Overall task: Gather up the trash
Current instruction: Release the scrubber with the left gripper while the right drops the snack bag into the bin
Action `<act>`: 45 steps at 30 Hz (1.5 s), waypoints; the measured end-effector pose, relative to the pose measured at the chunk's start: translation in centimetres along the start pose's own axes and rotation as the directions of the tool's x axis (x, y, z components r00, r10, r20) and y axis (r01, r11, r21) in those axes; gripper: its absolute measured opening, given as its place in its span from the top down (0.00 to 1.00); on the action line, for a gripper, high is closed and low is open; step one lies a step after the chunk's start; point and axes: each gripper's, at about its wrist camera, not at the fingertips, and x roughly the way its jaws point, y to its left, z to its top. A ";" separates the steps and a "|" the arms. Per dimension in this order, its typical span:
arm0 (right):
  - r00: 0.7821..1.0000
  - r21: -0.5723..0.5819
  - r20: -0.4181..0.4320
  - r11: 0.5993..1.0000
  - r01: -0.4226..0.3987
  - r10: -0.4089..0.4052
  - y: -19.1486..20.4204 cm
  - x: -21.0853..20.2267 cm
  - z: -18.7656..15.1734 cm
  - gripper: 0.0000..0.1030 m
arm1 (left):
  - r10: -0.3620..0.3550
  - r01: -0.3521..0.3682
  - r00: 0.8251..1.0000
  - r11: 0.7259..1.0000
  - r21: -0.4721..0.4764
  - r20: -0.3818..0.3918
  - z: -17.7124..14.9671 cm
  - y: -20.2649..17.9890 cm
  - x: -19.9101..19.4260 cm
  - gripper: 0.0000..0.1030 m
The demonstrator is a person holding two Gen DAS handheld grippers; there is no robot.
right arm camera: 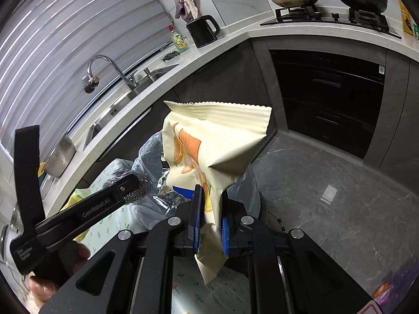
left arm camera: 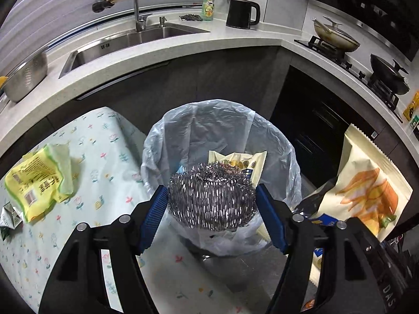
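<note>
My left gripper [left arm camera: 211, 198] is shut on a steel wool scrubber [left arm camera: 212, 196] and holds it over the open trash bin [left arm camera: 285, 157], which is lined with a clear plastic bag. A cream snack wrapper [left arm camera: 243, 163] lies inside the bin. My right gripper [right arm camera: 211, 217] is shut on a cream chip bag [right arm camera: 214, 141] with orange chips printed on it, held just right of the bin; it also shows in the left wrist view [left arm camera: 366, 183]. The left gripper [right arm camera: 125, 185] with the scrubber shows in the right wrist view. A yellow-green wrapper [left arm camera: 39, 180] lies on the floral-cloth table [left arm camera: 110, 157].
Crumpled paper [left arm camera: 9, 217] lies at the table's left edge. Behind the bin runs a counter with a sink [left arm camera: 136, 39], a metal colander [left arm camera: 25, 77], a soap bottle [left arm camera: 208, 6], a black kettle [left arm camera: 242, 13] and two pans on the stove [left arm camera: 340, 52]. Grey floor [right arm camera: 327, 188] lies to the right.
</note>
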 end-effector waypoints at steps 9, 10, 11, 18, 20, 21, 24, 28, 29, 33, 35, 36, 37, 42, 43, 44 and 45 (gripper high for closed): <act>1.000 -0.005 0.014 1.000 -0.003 0.003 0.5 0.3 0.7 0.88 | 0.009 -0.008 0.997 1.000 -0.007 0.073 1.6 0.2 -1.0 0.16; 1.000 -0.009 0.015 1.000 -0.006 0.007 0.7 0.4 0.9 0.88 | 0.016 -0.015 0.997 1.000 -0.013 0.078 1.6 0.5 -1.2 0.16; 1.000 -0.015 0.015 1.000 -0.010 0.010 0.9 0.5 1.0 0.88 | 0.018 -0.016 0.996 1.000 -0.022 0.083 1.5 0.9 -1.4 0.16; 0.999 -0.086 0.018 0.995 -0.041 0.043 4.2 2.2 2.6 0.88 | 0.072 -0.065 0.993 0.995 -0.071 0.095 1.0 4.2 -2.5 0.16; 0.999 -0.108 0.010 0.993 -0.045 0.046 5.5 3.3 2.8 0.88 | 0.092 -0.084 0.991 0.993 -0.083 0.096 0.8 5.3 -2.7 0.16; 0.999 -0.116 0.003 0.992 -0.046 0.046 6.1 4.0 3.0 0.87 | 0.100 -0.092 0.990 0.992 -0.088 0.097 0.7 5.7 -2.8 0.16; 0.999 -0.139 -0.007 0.990 -0.038 0.037 7.4 5.5 3.1 0.83 | 0.122 -0.112 0.988 0.988 -0.102 0.099 0.6 7.2 -3.0 0.16; 1.000 -0.145 -0.013 0.989 -0.022 0.021 8.6 6.5 3.1 0.70 | 0.141 -0.129 0.985 0.984 -0.124 0.098 0.2 8.8 -3.3 0.16; 1.000 -0.148 -0.007 0.989 -0.019 0.018 8.8 6.4 3.1 0.63 | 0.145 -0.132 0.985 0.983 -0.128 0.098 0.1 9.2 -3.4 0.16; 1.000 -0.154 0.018 0.988 -0.019 0.022 9.7 5.5 2.8 0.58 | 0.153 -0.138 0.983 0.979 -0.150 0.098 -0.1 10.3 -3.8 0.16; 0.999 -0.157 0.018 0.987 -0.027 0.030 10.1 5.1 2.7 0.58 | 0.154 -0.137 0.983 0.977 -0.166 0.095 -0.3 10.8 -4.1 0.16; 0.999 -0.161 0.017 0.986 -0.031 0.034 10.3 4.8 2.6 0.58 | 0.152 -0.135 0.984 0.976 -0.172 0.095 -0.5 11.0 -4.2 0.16; 0.999 -0.167 0.018 0.985 -0.036 0.039 10.5 4.5 2.5 0.58 | 0.153 -0.134 0.984 0.975 -0.178 0.096 -0.7 11.2 -4.5 0.16; 0.998 -0.204 0.011 0.977 -0.062 0.066 12.3 3.1 1.7 0.55 | 0.167 -0.145 0.981 0.970 -0.197 0.099 -1.6 12.1 -5.7 0.16; 0.997 -0.213 0.009 0.975 -0.069 0.072 12.8 2.8 1.4 0.54 | 0.171 -0.148 0.980 0.968 -0.202 0.099 -1.8 12.4 -6.0 0.16; 0.997 -0.218 0.007 0.973 -0.074 0.077 13.2 2.6 1.2 0.54 | 0.176 -0.153 0.979 0.965 -0.211 0.098 -2.1 12.9 -6.4 0.16; 0.997 -0.222 0.004 0.972 -0.080 0.083 13.6 2.4 0.9 0.53 | 0.180 -0.155 0.979 0.963 -0.221 0.097 -2.2 13.2 -6.7 0.16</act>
